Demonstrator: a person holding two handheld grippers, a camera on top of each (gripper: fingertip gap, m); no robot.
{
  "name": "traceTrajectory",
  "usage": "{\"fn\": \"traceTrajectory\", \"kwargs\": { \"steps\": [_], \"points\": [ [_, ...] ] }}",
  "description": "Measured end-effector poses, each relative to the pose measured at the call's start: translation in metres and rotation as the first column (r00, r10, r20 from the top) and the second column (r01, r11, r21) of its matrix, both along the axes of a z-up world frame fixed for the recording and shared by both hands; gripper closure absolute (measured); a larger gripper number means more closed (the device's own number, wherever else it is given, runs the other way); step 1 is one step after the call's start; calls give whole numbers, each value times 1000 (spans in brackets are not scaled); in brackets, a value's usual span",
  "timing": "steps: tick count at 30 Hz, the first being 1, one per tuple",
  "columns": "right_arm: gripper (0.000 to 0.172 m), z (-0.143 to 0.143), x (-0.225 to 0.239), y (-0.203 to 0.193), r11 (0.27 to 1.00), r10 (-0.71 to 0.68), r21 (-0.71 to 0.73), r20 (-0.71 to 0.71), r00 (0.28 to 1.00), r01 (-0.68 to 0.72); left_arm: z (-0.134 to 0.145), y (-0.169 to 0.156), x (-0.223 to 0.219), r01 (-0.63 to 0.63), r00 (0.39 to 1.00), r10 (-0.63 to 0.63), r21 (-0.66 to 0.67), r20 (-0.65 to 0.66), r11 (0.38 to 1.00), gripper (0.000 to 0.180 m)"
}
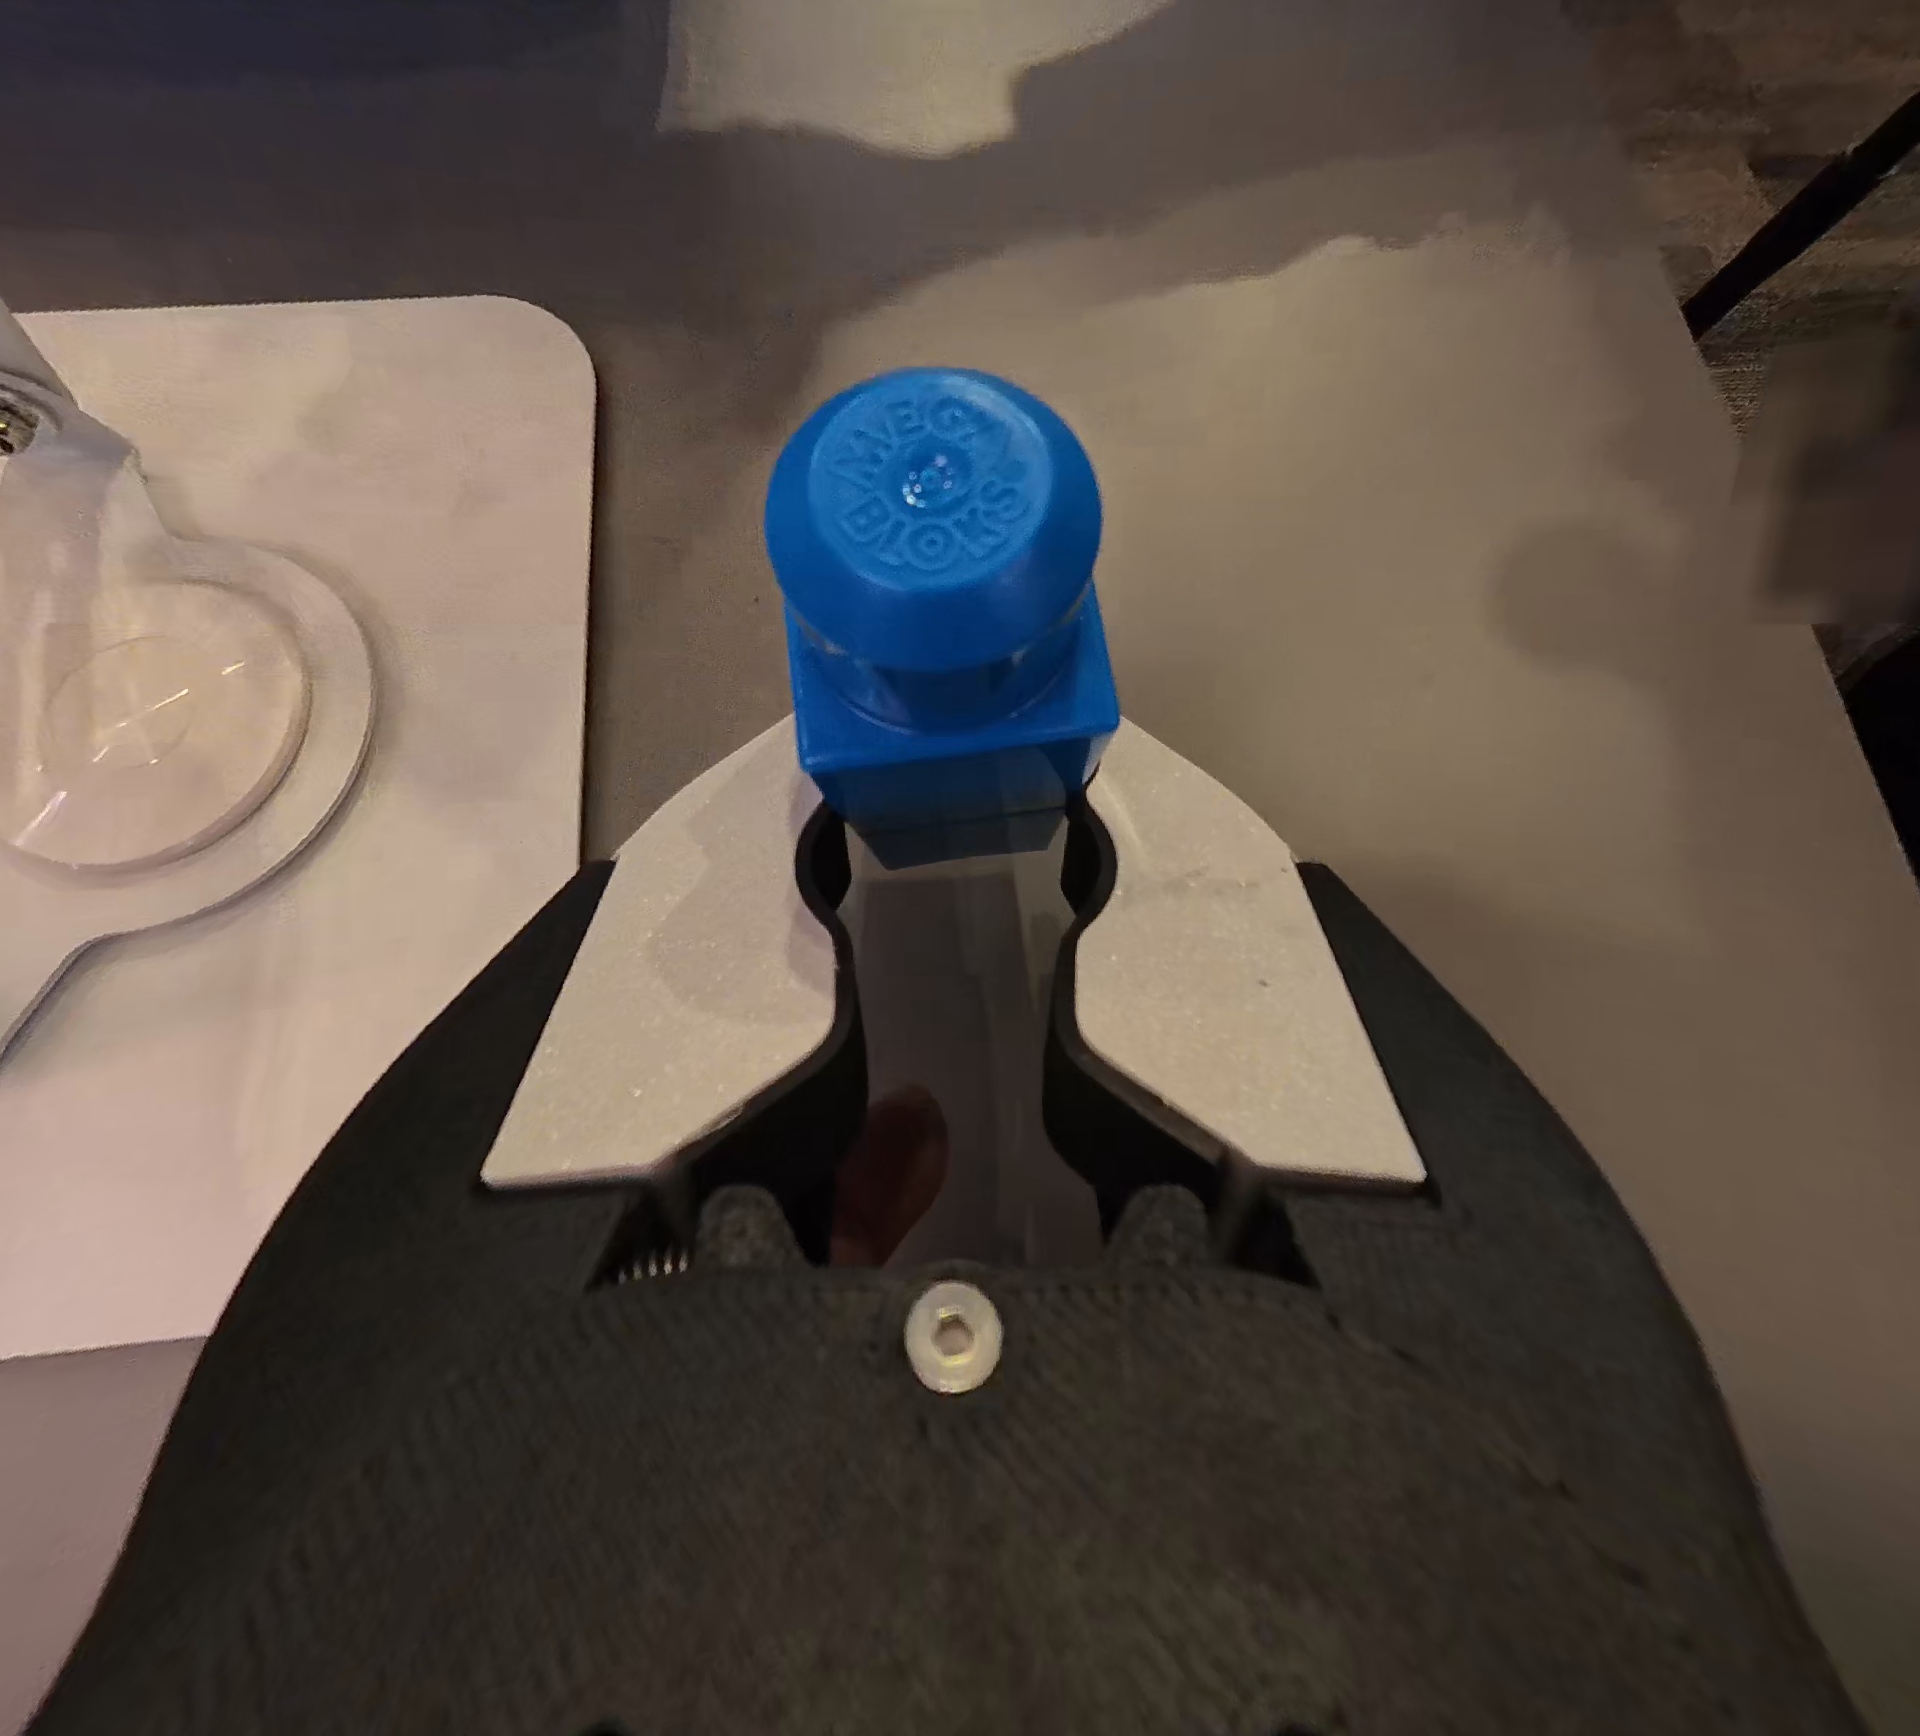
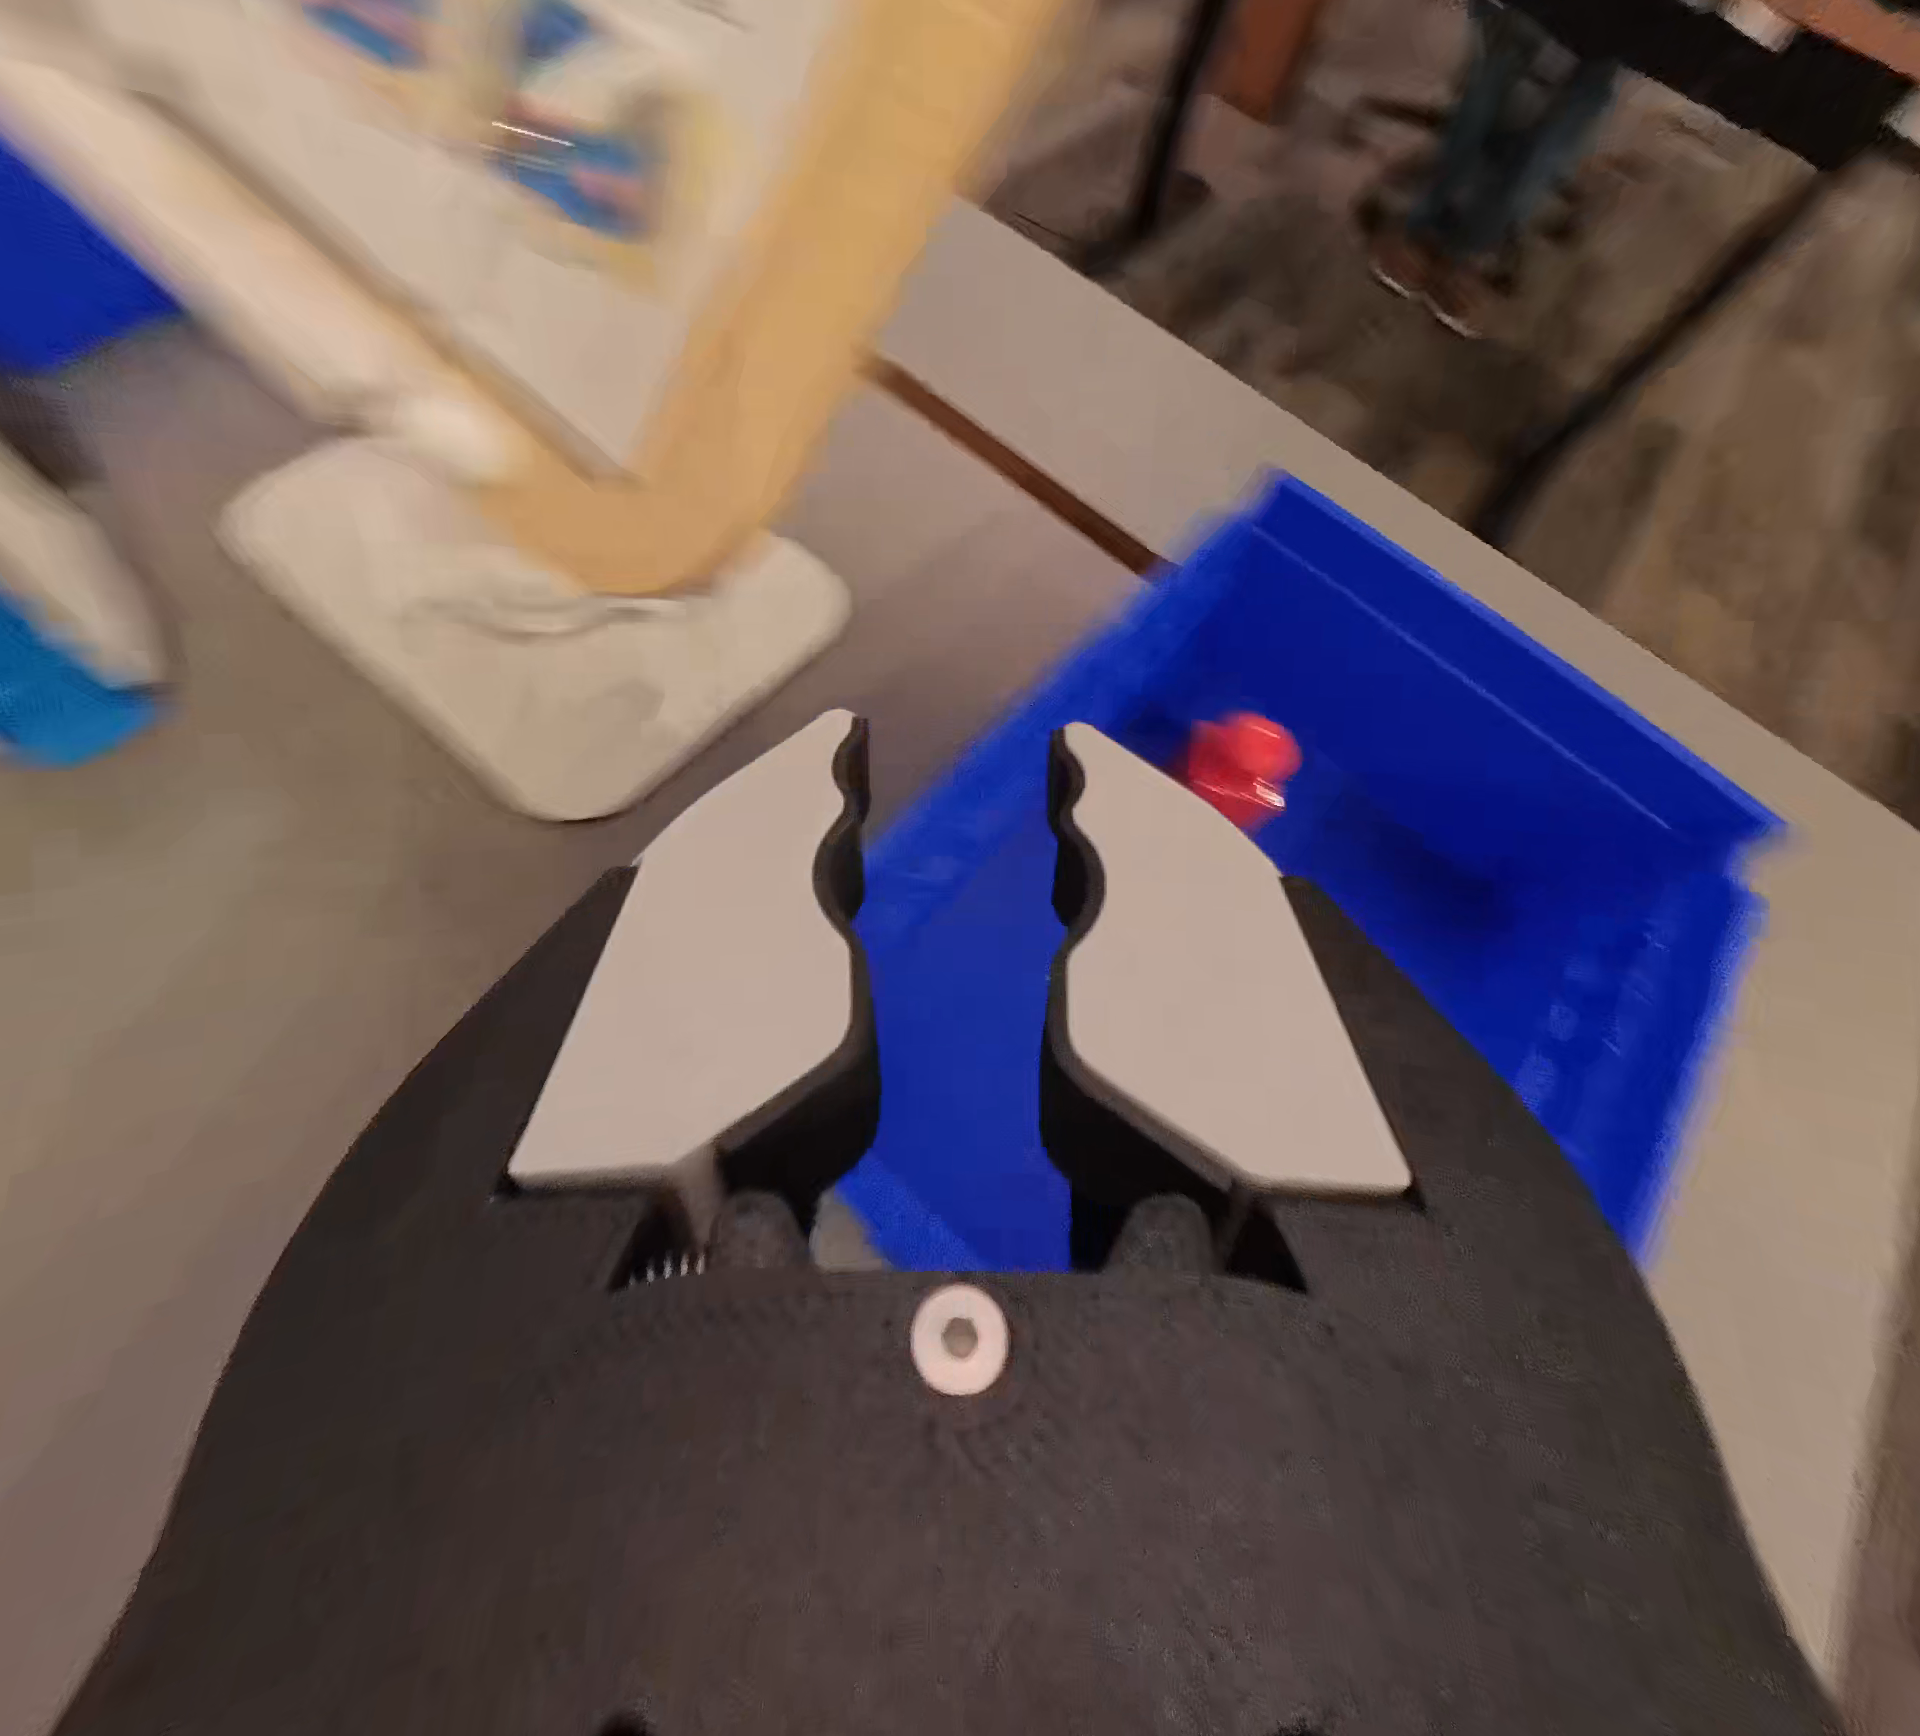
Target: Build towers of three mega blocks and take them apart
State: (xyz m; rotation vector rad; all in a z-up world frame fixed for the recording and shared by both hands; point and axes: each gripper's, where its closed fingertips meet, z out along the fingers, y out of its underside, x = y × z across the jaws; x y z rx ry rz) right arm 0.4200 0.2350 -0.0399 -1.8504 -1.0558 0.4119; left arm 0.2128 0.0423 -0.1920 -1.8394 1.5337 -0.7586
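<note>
The left gripper clamps a blue single-stud plastic mega block by its base, stud forward, above the grey bench. The right gripper stands narrowly parted and bare over a blue plastic bin holding a red block. Judgement: keep the blue block square while fetching the red. Blur smears the bin's contents; the blue block's underside is hidden.

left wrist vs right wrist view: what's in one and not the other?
Left wrist only: the left gripper with both fingers pressed on a blue mega block, stud pointing away from the camera.
Right wrist only: the right gripper, fingers apart with nothing between them, over a blue bin that has a red block inside.
Both: the grey table and a white mat.
</note>
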Motion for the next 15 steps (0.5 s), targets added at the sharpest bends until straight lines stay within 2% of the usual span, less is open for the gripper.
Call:
{"fn": "traceTrajectory", "kwargs": {
  "steps": [3,7,10,12,15],
  "points": [
    [138,6,-53,-80,961,277,8,-65,959,-277,2,-1,1,-1,1000,1,-2,-9,1000,143],
    [128,-27,-130,-161,832,554,-17,-41,832,-555,8,-7,4,22,1000,-22,9,-14,1000,143],
    [124,-59,-173,-188,754,651,-88,-29,758,-651,6,-13,6,40,998,-39,11,-43,999,143],
    [117,-75,-193,-194,728,679,-108,-18,734,-677,6,-16,8,54,997,-53,14,-52,998,143],
    [124,-89,-209,-206,681,725,-135,-11,689,-720,6,-20,10,67,996,-67,12,-58,998,143]
  ]
}}
